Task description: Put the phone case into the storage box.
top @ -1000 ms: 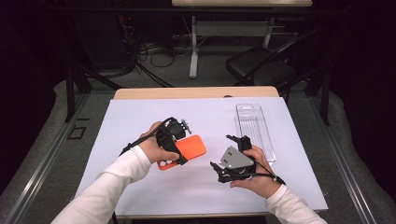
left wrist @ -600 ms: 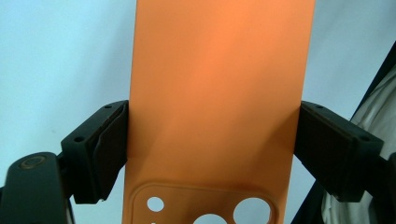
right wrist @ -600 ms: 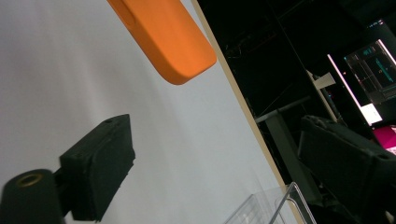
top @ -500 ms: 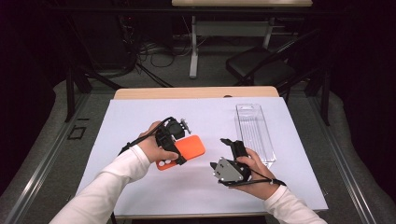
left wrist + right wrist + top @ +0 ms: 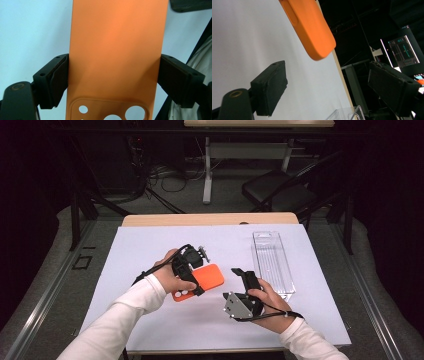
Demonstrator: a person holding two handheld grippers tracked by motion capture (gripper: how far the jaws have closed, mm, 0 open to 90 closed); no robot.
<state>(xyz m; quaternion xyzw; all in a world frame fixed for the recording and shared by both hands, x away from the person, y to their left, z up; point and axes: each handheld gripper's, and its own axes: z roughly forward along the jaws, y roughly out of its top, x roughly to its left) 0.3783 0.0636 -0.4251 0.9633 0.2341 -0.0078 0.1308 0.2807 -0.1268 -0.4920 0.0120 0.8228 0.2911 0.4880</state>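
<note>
Grip on the orange silicone phone case (image 5: 115, 55) comes from the left gripper (image 5: 192, 270) alone, its jaws clamped across the case's width just above the white-covered table (image 5: 150, 240). The right gripper (image 5: 240, 275), jaws just narrowed but apart and empty, waits near the clear plastic box (image 5: 272, 262). The soft case could bow and slip if squeezed harder.

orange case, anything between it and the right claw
Nothing visible. The case, clamped in the left claw, hangs ahead of the open right claw with only bare table in the gap.
</note>
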